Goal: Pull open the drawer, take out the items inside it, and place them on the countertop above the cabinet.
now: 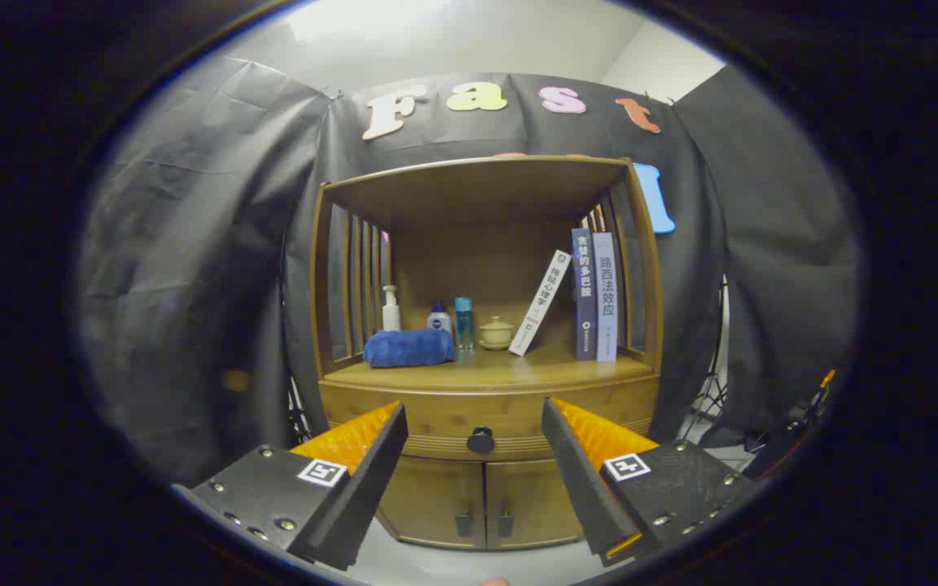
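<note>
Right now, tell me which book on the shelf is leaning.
The white book, left of the two upright dark-blue and pale-blue books, tilts rightward toward them. The tool is open.

Blue towel, brown cabinet

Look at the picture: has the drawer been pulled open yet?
No, the drawer sits flush in the cabinet, its knob between the open jaws.
</note>
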A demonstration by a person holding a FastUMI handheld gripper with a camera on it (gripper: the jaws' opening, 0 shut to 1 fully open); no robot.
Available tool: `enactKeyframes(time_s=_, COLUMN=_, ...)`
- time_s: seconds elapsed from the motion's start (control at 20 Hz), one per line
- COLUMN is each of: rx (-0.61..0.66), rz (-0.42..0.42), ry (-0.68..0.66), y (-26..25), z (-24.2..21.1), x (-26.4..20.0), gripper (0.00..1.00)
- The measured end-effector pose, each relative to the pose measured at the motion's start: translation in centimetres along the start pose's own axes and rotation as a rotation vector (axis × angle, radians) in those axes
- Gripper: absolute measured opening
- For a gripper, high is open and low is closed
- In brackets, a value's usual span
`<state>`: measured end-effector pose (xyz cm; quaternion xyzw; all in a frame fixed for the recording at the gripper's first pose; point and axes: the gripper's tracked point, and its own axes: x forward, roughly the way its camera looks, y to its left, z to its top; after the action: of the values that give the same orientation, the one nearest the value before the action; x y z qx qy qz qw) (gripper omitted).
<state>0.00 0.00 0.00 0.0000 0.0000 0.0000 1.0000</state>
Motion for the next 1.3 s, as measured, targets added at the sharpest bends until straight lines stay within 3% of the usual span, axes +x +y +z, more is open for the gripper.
enactKeyframes(time_s=0.95, rx=0.030, rz=-0.027, ry=0.067, y=-0.8, z=-3.0, x=0.7, gripper=0.99)
enactKeyframes(time_s=1.3, rx=-0.033, rz=-0.037, ry=0.095, y=-2.4, z=-4.2, x=0.9, gripper=0.99)
